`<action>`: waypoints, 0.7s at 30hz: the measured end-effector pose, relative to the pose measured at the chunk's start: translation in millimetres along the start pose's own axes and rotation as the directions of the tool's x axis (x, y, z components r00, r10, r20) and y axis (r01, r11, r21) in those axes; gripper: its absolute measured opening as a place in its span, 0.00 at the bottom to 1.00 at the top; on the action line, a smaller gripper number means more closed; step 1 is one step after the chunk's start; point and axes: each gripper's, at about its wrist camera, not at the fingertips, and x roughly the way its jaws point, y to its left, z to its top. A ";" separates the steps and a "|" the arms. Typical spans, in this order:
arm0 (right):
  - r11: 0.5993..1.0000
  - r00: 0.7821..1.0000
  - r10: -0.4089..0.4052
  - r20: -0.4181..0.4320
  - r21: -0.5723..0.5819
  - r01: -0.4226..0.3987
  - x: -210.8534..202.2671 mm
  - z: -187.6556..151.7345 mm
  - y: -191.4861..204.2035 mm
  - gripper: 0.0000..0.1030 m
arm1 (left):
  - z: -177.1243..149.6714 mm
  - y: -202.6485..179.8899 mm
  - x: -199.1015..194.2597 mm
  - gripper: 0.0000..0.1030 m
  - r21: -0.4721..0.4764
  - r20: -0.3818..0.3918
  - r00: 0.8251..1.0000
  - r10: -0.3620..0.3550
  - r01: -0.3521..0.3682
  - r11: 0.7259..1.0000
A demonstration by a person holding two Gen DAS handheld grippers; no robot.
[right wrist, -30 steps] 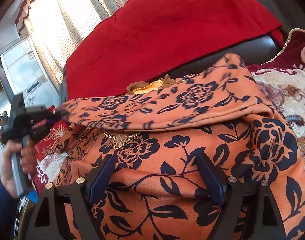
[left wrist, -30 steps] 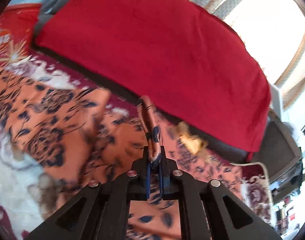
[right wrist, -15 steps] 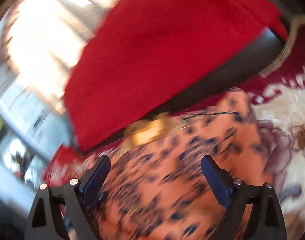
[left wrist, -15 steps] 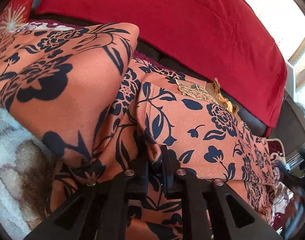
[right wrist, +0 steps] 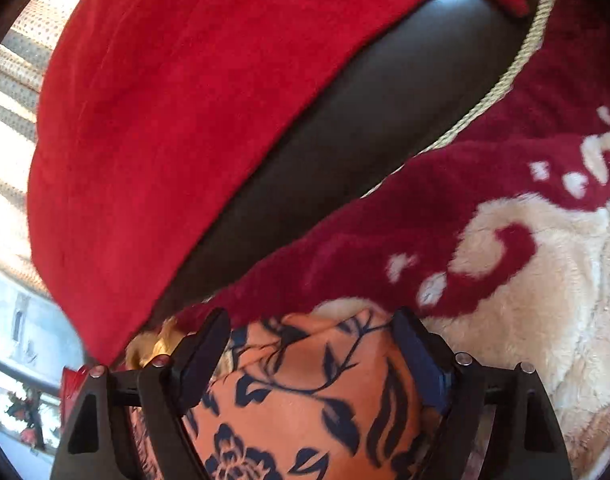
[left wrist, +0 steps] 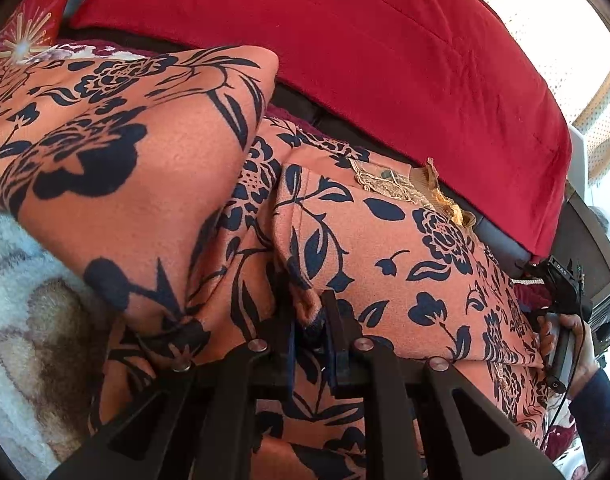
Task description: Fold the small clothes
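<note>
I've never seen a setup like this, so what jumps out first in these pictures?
The orange garment with dark blue flowers fills the middle, lying on a plush cream and maroon blanket. A bright red cover drapes the seat back behind. The left gripper pinches a fold of the garment.

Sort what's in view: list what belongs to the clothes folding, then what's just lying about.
Part of the job:
- orange floral garment, a fold pinched in the left gripper
- right gripper, jaws wide, over the garment's edge

Just lying about:
- red blanket on the dark sofa back
- maroon and cream plush throw underneath
- curtain
</note>
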 end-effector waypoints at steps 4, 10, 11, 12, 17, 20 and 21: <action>0.979 0.981 -0.148 0.124 -0.120 0.163 -29.0 -22.8 26.6 0.83 | -0.2 0.8 0.1 0.13 -0.004 0.000 1.000 -0.005 0.005 1.000; 0.910 0.979 -0.003 0.204 -0.405 0.087 -101.8 -152.8 96.8 0.92 | -0.7 0.2 -0.4 0.13 -0.002 0.002 1.000 -0.011 0.011 1.000; 0.886 0.982 -0.001 0.189 -0.455 0.089 -96.9 -174.7 108.4 0.95 | -0.5 0.0 -0.3 0.13 -0.002 0.001 1.000 -0.011 0.011 1.000; 0.861 0.983 -0.018 0.183 -0.497 0.109 -92.9 -193.6 111.0 0.95 | -0.3 -0.2 -0.5 0.13 -0.003 -0.001 1.000 -0.012 0.012 1.000; 0.802 0.985 -0.103 0.141 -0.573 0.166 -62.1 -240.6 99.9 0.96 | 5.0 -19.0 -32.1 0.79 0.008 -0.084 0.995 -0.060 0.060 0.998; 0.818 0.990 -0.088 0.113 -0.558 0.136 -58.3 -239.8 94.7 0.97 | 8.4 -21.3 -93.2 0.83 -0.004 0.012 0.984 -0.176 0.176 0.984; 0.819 0.990 -0.087 0.112 -0.558 0.135 -57.4 -238.1 92.9 0.97 | 13.9 -15.3 -117.4 0.83 0.010 0.050 0.974 -0.222 0.221 0.975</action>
